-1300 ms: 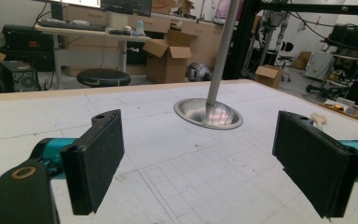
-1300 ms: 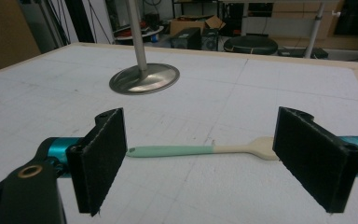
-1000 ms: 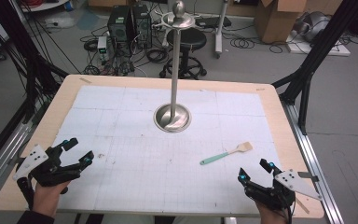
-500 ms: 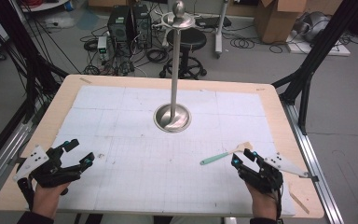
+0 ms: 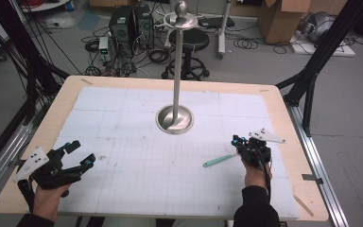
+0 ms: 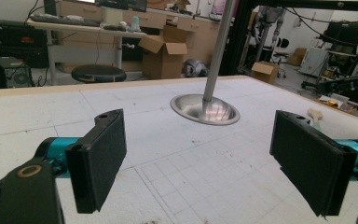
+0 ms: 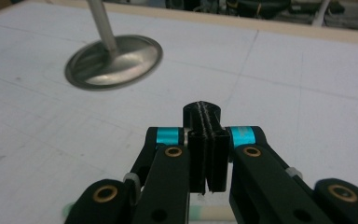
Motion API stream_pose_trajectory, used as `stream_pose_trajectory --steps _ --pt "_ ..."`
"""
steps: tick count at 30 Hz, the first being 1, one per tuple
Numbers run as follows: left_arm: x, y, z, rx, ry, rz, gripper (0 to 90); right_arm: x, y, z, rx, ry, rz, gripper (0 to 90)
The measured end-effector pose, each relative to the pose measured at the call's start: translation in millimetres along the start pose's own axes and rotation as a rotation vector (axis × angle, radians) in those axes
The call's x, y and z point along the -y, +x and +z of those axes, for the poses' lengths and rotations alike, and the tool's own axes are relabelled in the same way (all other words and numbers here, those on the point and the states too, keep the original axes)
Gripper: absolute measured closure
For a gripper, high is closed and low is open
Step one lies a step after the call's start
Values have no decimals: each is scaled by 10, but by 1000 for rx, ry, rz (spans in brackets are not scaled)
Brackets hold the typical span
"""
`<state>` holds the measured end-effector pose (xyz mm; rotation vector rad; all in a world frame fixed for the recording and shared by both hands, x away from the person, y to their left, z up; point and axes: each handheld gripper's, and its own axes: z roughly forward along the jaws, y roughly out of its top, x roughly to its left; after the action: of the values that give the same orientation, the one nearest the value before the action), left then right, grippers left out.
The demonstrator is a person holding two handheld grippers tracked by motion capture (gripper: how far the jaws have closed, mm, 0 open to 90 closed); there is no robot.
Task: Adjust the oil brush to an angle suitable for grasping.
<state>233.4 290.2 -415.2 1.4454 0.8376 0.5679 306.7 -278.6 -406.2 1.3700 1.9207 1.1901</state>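
Observation:
A small brush with a green handle (image 5: pixel 220 160) lies on the white gridded mat to the right of the middle. My right gripper (image 5: pixel 240 141) sits over the brush's head end. In the right gripper view its jaws have just been closing and now stand shut (image 7: pixel 201 112), pad against pad with nothing between them. The brush handle (image 7: pixel 214 214) runs crosswise under the gripper's body, behind the pads. My left gripper (image 5: pixel 84 151) rests at the mat's near left corner, jaws wide open (image 6: pixel 200 158) and nothing between them.
A metal stand with a dished round base (image 5: pixel 175 118) and a tall pole rises from the middle of the mat; the same base (image 7: pixel 114 60) lies ahead and left of the right jaws. The wooden table (image 5: pixel 283 109) borders the mat. Cables, boxes and a stool lie beyond.
My right gripper has moved from the near right corner forward and left over the brush's head, and its jaws have closed. The left gripper has stayed put.

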Motion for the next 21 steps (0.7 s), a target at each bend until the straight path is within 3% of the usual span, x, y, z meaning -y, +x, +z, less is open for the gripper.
stream_pose_trajectory --steps 5,14,18,21 --pt "6 -3 13 6 5 -1 195 30 -87 130 37 79 5 895" --pt "5 5 16 13 8 -4 195 91 -117 316 79 162 -28 895" --pt "10 0 20 11 10 -3 195 129 -158 388 103 200 -10 895" --pt "18 -18 22 9 17 2 195 177 -181 412 123 243 -42 895"
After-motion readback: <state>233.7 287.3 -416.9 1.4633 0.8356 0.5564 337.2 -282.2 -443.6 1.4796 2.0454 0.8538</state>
